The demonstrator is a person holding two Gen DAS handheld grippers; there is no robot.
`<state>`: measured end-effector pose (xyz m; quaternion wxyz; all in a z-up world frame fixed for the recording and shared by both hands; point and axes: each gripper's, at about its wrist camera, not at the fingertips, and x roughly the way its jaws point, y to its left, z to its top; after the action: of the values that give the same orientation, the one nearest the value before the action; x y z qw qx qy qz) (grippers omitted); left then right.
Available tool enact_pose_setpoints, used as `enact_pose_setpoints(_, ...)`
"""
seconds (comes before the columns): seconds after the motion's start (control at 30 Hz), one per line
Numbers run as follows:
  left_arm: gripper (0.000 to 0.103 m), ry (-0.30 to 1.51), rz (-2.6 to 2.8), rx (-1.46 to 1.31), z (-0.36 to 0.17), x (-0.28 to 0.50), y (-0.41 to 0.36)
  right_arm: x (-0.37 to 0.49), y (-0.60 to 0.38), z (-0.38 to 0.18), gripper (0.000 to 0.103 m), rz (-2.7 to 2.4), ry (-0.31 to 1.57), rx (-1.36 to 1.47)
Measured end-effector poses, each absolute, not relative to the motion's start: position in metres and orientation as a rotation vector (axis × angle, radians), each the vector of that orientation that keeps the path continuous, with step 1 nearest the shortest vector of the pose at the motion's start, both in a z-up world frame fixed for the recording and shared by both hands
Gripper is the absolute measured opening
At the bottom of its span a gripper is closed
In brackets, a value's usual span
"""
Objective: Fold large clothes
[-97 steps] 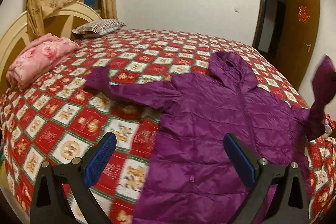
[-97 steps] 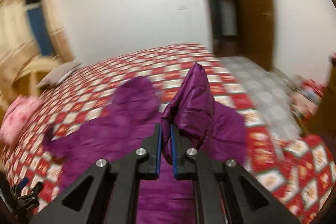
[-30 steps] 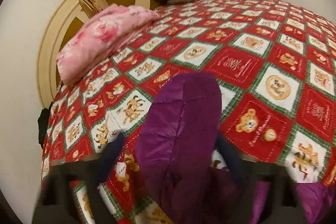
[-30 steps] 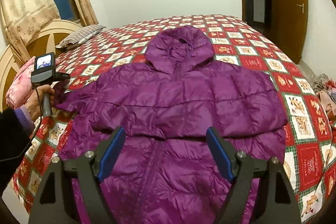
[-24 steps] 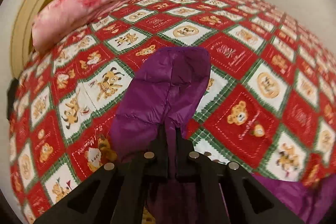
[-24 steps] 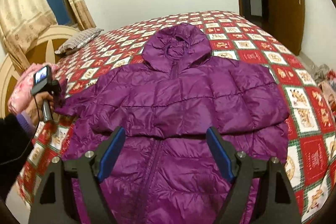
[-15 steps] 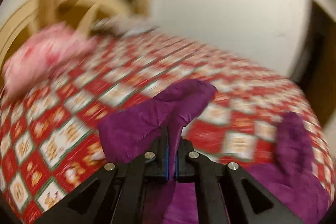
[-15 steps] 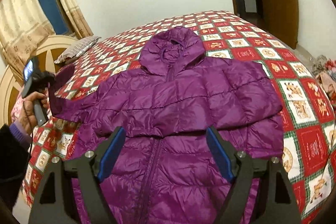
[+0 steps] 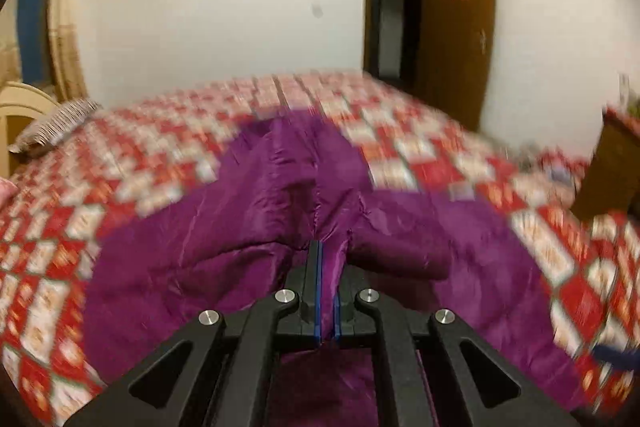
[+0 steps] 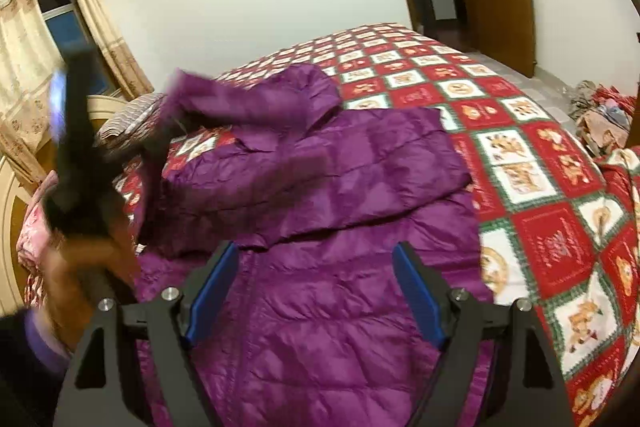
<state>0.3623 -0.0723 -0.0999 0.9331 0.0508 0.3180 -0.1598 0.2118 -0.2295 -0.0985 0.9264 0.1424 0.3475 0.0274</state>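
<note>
A purple hooded puffer jacket point(image 10: 320, 327) lies face up on the bed, its right sleeve folded across the chest. My left gripper point(image 9: 327, 255) is shut on the cuff of the other sleeve point(image 9: 288, 187), which it holds lifted over the jacket's body. In the right wrist view that raised sleeve point(image 10: 224, 99) and the blurred left gripper point(image 10: 160, 143) appear at the left, above the jacket, with a hand point(image 10: 88, 283) on its handle. My right gripper point(image 10: 316, 287) hovers open over the jacket's lower front, nothing between its blue pads point(image 10: 416, 291).
The bed carries a red, green and white patterned cover point(image 10: 540, 163). A striped pillow point(image 9: 52, 123) and a pink folded quilt point(image 10: 34, 227) lie by the cream headboard point(image 10: 8, 195). A brown door point(image 9: 460, 27) stands open; clothes point(image 10: 600, 111) lie on the floor at right.
My left gripper closed on the sleeve cuff, lifted it off the bed and swung it across toward the jacket's middle. The right gripper stayed open, drifting a little over the jacket.
</note>
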Motion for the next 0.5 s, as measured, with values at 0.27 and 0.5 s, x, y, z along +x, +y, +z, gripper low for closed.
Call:
enact_pose_setpoints(0.27, 0.006, 0.821, -0.351, 0.256, -0.167, 0.324, -0.094, 0.208, -0.259, -0.106, 0.082, 0.015, 0.729, 0.333)
enact_pose_setpoints(0.5, 0.021, 0.869, -0.394, 0.171, -0.152, 0.314, -0.077, 0.235, -0.261, -0.090, 0.070, -0.006, 0.694, 0.289)
